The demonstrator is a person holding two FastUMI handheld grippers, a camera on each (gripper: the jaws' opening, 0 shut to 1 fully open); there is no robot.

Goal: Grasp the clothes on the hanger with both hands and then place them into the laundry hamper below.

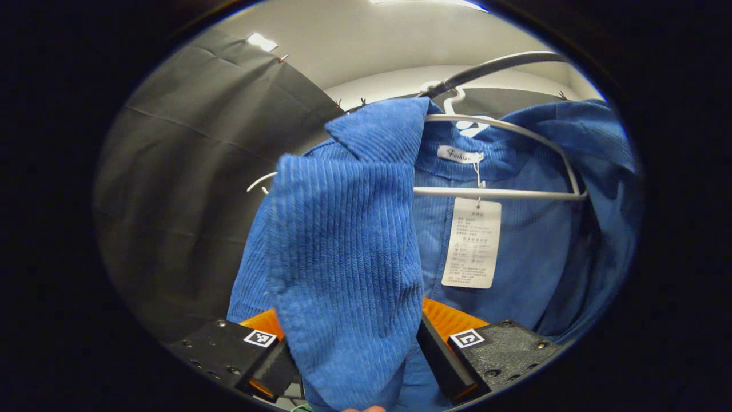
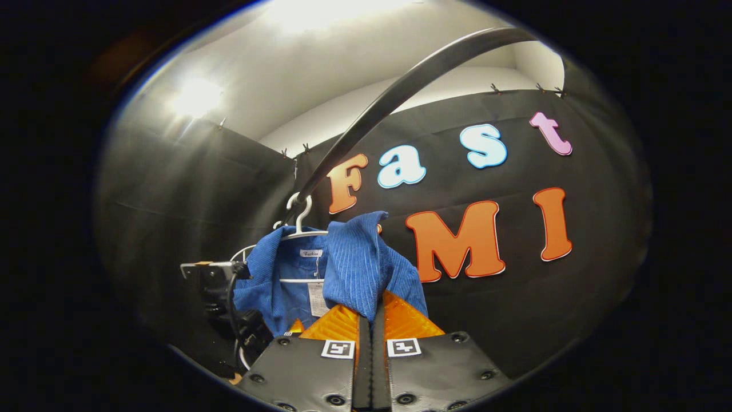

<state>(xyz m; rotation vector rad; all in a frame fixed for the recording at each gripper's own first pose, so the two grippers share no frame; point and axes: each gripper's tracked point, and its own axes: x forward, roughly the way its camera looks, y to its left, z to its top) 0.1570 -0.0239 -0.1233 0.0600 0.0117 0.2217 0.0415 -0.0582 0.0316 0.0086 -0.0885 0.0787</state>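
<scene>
A: Between the left gripper (image 1: 351, 349) fingers hangs a fold of the blue corduroy garment (image 1: 343, 252). Jaws stand apart either side; the cloth covers their inner faces, so whether they pinch it I cannot tell.

B: Right gripper (image 2: 372, 317)?

A: Fingers nearly together, clenched on a corner of the same garment, seen in the right gripper view. Fingertips are buried under the cloth.

B: Where is the garment?

A: On the white hanger (image 1: 503, 191), hooked over the dark rail (image 1: 492, 66). Hanger's left arm is mostly covered. A paper tag (image 1: 472, 243) dangles inside the collar; print too small to make out. Garment's hem is cut off below.
</scene>
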